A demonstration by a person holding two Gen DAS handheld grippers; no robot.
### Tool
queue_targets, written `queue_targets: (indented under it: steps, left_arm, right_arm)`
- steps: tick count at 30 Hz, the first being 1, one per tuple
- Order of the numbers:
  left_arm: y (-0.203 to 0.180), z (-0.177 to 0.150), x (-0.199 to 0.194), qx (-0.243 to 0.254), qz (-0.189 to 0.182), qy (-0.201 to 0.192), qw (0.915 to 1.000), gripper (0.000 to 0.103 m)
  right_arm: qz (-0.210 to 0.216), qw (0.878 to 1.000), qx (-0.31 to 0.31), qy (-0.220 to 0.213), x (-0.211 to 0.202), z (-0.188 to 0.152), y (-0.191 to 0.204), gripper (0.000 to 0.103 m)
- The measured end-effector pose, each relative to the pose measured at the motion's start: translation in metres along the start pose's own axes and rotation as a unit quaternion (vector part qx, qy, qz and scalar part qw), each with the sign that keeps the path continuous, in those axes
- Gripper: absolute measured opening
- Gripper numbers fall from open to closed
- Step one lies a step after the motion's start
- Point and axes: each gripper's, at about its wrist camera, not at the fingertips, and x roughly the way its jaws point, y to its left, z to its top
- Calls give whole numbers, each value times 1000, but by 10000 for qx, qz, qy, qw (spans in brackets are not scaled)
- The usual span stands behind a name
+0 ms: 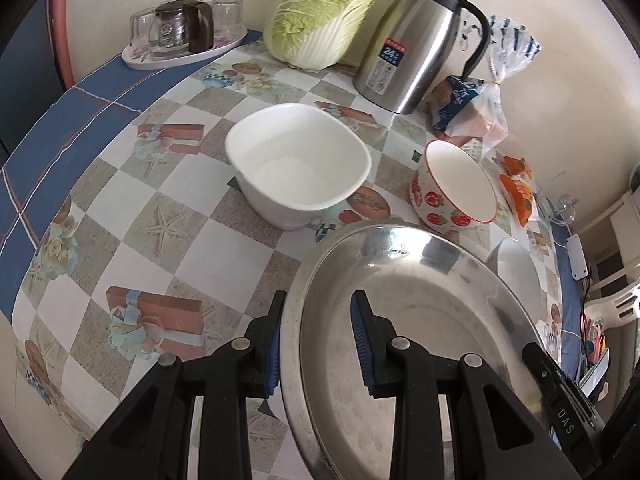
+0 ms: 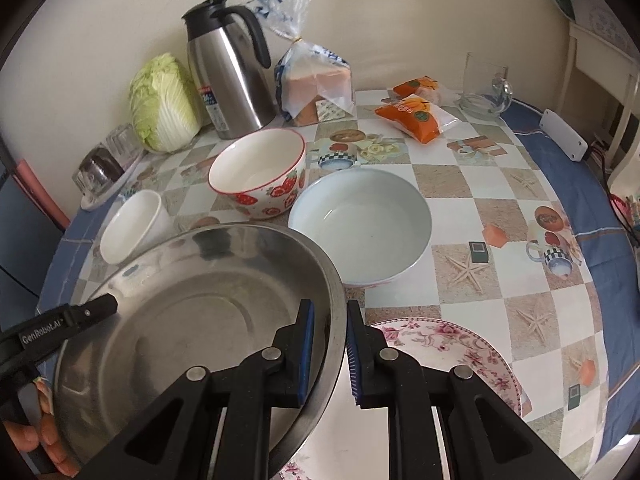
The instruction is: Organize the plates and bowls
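Observation:
A wide steel basin (image 1: 420,300) (image 2: 192,300) is held by its rim between both grippers. My left gripper (image 1: 318,344) is shut on its left rim, one pad outside and one inside. My right gripper (image 2: 330,344) is shut on its right rim, above a floral plate (image 2: 448,344) whose left part is hidden under the basin. Beyond the basin stand a white square bowl (image 1: 298,164) (image 2: 132,228), a strawberry-patterned bowl (image 1: 456,184) (image 2: 260,172) and a pale blue bowl (image 2: 360,220) (image 1: 516,268), all empty and upright.
Along the wall stand a tray of glasses (image 1: 184,40), a cabbage (image 1: 320,16), a steel jug (image 1: 416,48) and bagged bread (image 2: 316,84). Orange packets (image 2: 416,116), a glass mug (image 2: 484,88) and a white box (image 2: 564,136) lie far right. A hand (image 2: 44,440) shows below.

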Motion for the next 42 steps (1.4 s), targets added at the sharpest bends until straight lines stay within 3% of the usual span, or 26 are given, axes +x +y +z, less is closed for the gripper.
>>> queue_targets:
  steps: [16,42]
  left_arm:
    - [17,3,5,-287,36,111,9995,34]
    - [13,-7,35,-149,284,852,9958,44]
  right_arm:
    - [-94,9991,-327,250,17,-6,19,18]
    - [-179,9979,-182,597,31,-11,12,19]
